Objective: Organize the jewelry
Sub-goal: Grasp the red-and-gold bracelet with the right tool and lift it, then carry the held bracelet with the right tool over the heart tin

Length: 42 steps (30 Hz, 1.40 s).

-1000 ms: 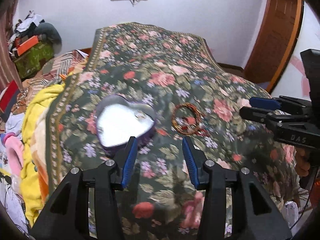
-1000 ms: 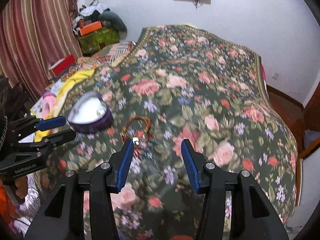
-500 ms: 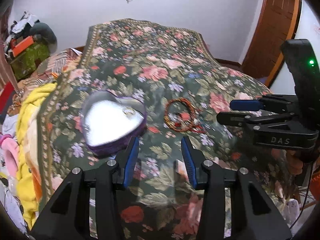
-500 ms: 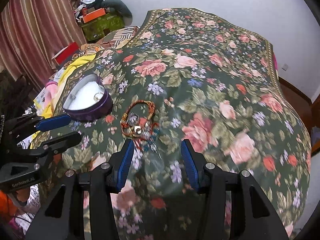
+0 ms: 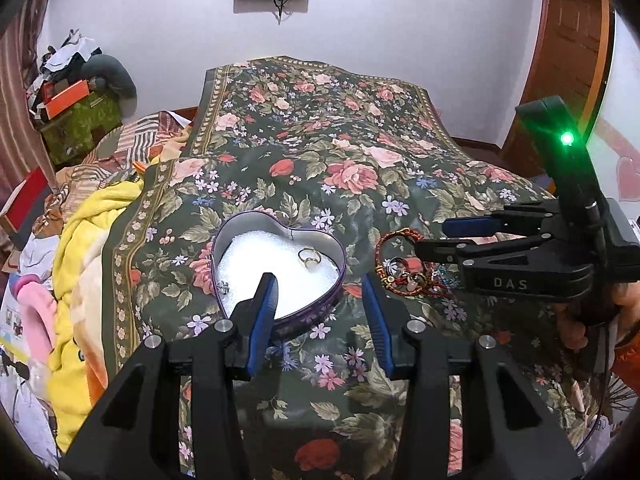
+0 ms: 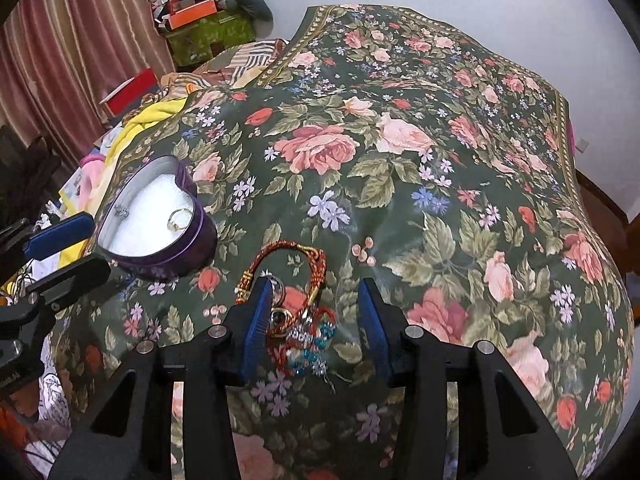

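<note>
A purple heart-shaped tin (image 5: 337,280) (image 6: 188,254) with white lining sits on the floral bedspread. Inside lie a gold ring (image 5: 310,257) (image 6: 178,218) and a small silver piece (image 5: 223,287) (image 6: 121,211). To its right lies a jewelry pile: a red-gold braided bracelet (image 5: 400,236) (image 6: 280,248), rings (image 6: 280,316) and a blue-silver beaded piece (image 6: 310,342). My left gripper (image 5: 320,300) is open, just in front of the tin. My right gripper (image 6: 314,308) (image 5: 434,236) is open, with the pile between its fingers.
The floral bedspread (image 6: 400,140) covers the whole bed. A yellow blanket (image 5: 84,264) and clutter lie off the bed's left edge. Boxes and a grey cushion (image 5: 112,80) stand at the back left. A wooden door (image 5: 568,60) is at the right.
Both grippers have moved forward and down toward the bed. The right gripper now straddles the jewelry pile; the left has come close to the tin. Both stay open.
</note>
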Tool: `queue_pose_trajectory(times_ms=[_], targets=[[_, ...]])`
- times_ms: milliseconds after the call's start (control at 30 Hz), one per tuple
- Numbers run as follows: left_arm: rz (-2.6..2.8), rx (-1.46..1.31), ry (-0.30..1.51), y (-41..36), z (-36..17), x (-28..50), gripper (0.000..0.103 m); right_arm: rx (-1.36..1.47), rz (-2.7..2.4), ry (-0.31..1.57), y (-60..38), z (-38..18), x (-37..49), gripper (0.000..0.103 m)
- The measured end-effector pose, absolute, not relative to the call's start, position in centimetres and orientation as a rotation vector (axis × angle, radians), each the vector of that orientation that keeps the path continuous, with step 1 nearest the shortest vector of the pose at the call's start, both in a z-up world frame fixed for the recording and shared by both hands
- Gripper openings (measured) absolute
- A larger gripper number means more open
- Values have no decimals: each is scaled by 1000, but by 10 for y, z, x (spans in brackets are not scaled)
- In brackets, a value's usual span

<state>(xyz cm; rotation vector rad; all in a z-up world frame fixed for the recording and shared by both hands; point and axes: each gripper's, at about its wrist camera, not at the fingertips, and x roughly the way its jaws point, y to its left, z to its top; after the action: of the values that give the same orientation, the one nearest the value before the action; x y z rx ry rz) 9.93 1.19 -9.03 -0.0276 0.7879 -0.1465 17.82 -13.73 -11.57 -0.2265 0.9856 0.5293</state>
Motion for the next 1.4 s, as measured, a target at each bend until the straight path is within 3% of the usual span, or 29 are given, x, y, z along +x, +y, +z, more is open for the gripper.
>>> queue_pose_trajectory(times_ms=[100,267,333,933,1067,1400], targets=[[-145,-22,789,11,-92,101,43,-250,529,999,-132,-121,181,25],[-146,-15,783,9,-92,102,43,-299,504,1006,-127,-132,185,18],[-144,-14,782,9,-91,103,43,-295,514,1012,-128,-134,186,9],[-264,-16,845,-29,-96,96,43,-166,509,821,-173,-65,155,7],[-308,-43,902,-43,-106,105,29,-150,491,810,-189,-64,153,7],[-304,-50,958,-66,-120,130,24,-102,492,791,-222,-67,145,7]])
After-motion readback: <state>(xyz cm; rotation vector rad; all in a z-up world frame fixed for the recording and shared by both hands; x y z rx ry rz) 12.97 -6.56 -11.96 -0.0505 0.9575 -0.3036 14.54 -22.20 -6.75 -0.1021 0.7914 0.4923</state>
